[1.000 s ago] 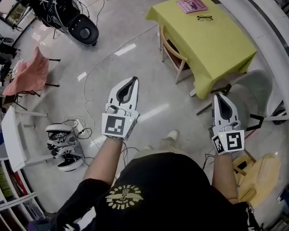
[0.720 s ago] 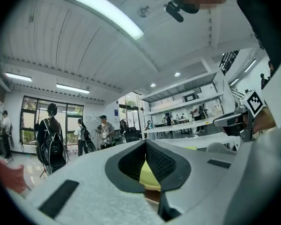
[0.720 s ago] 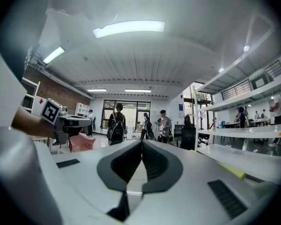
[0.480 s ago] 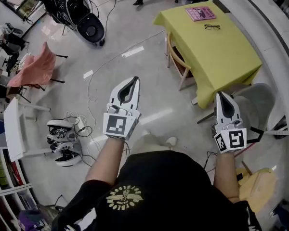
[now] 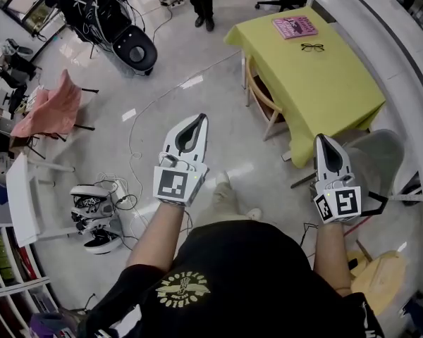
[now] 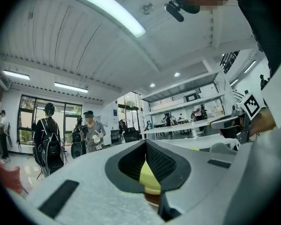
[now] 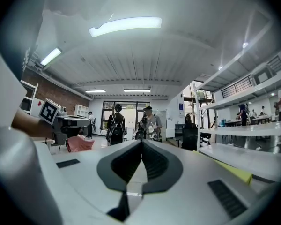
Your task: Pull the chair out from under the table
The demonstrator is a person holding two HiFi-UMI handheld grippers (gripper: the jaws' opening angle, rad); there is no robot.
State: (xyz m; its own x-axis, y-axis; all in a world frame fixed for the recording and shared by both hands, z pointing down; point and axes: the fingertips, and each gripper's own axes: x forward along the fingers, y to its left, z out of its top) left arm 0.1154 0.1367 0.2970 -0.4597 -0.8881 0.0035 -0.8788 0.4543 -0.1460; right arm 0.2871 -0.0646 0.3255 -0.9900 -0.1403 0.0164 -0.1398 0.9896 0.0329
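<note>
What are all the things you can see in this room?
table: one, yellow-green cloth, upper right
wooden chair: one, light brown, tucked under the table's left side
book: one, pink, on the table's far end
glasses: one pair, black, on the table near the book
grey chair: one, grey, by the table's near end
draped chair: one, pink cloth, left
wooden stool: one, light brown, bottom right
black machine: one, black, upper left
people: a few, dark clothes, far off
left gripper: one, white, shut, empty
right gripper: one, white, shut, empty
</note>
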